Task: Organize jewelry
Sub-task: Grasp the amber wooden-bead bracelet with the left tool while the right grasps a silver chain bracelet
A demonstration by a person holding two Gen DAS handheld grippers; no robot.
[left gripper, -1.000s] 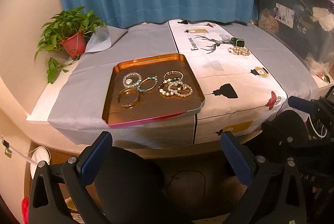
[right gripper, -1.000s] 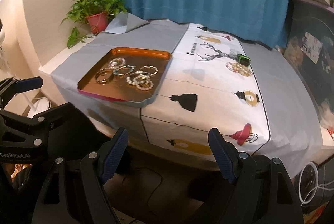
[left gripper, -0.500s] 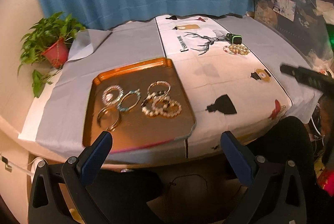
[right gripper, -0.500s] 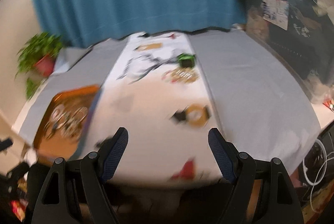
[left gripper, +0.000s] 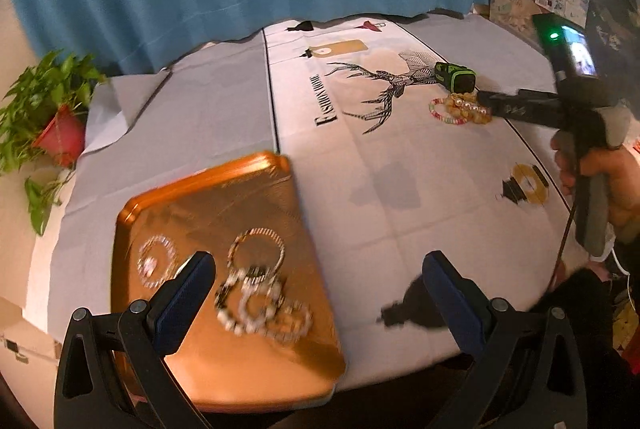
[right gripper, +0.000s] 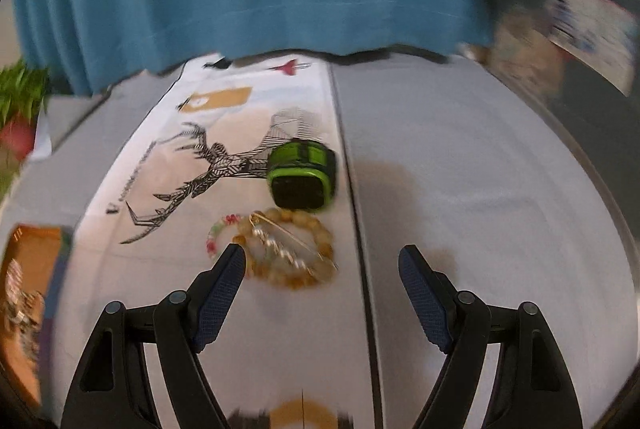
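Right gripper (right gripper: pixel 320 269): jaws spread wide, nothing between them, poised above the bead bracelets (right gripper: pixel 280 249), which lie bunched on the white printed cloth (right gripper: pixel 160 189) toward the table's far edge. Green-and-black box (right gripper: pixel 302 175) just behind the bracelets. Left gripper (left gripper: pixel 316 277): jaws apart, empty, over the table's near edge. Orange tray (left gripper: pixel 224 213) at the near left corner holds several more bracelets (left gripper: pixel 256 293), blurred. Potted plant (left gripper: pixel 44 109) at the far left corner.

Tray (left gripper: pixel 208 213) glossy orange metal; tablecloth (left gripper: pixel 400 189) matt printed cloth; bracelets (right gripper: pixel 288 249) shiny beads.
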